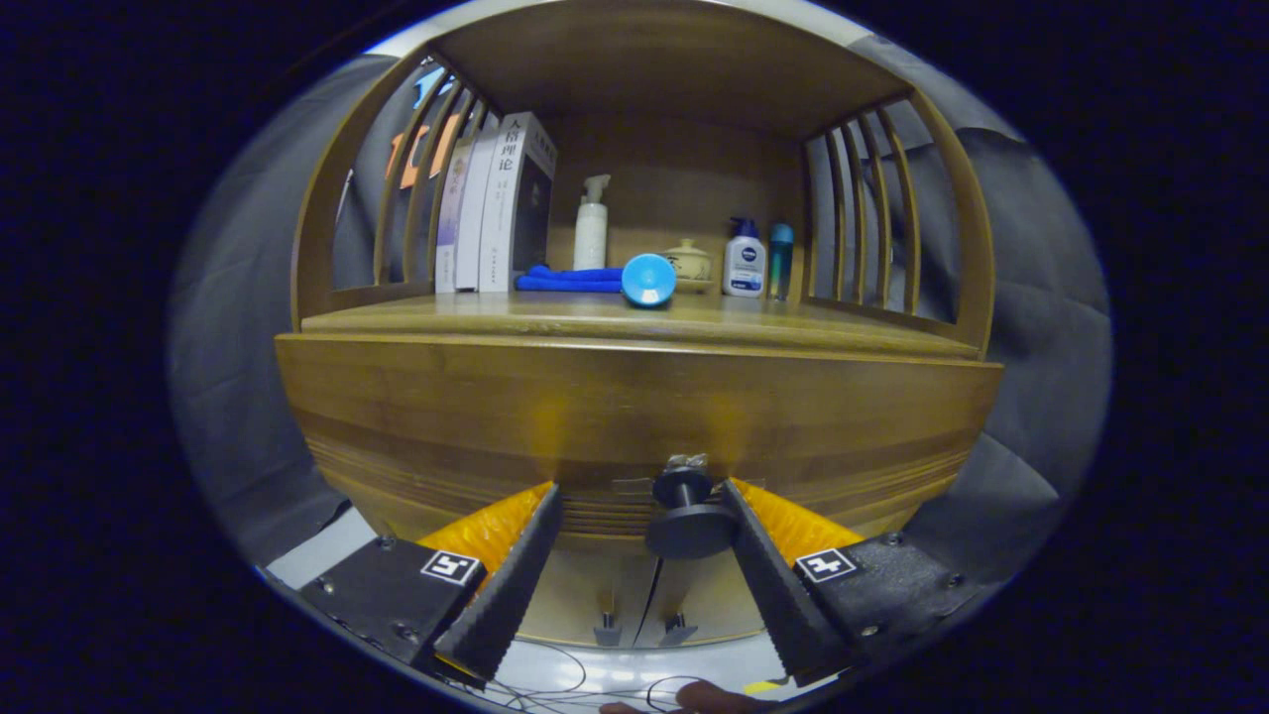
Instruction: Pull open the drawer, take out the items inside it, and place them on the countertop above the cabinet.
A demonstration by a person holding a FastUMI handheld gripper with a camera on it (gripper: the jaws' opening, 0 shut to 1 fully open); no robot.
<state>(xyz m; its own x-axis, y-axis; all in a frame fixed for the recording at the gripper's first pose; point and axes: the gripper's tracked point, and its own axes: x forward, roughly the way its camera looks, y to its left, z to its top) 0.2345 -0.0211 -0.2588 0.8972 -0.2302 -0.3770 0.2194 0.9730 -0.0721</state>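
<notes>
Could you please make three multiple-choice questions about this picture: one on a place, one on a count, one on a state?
1. Where is the drawer knob?
A. between the gripper fingers, close to one of them
B. far beyond them
C. on the countertop

2. How many books stand on the countertop?
A. one
B. three
C. six

3. How is the drawer?
A. pulled fully out
B. closed
C. removed

Answers: 1 A, the knob sits between the open fingers, against the one nearer the bottles. 2 B, three spines stand side by side. 3 B, its front lies flush with the cabinet and no inside shows.
</notes>
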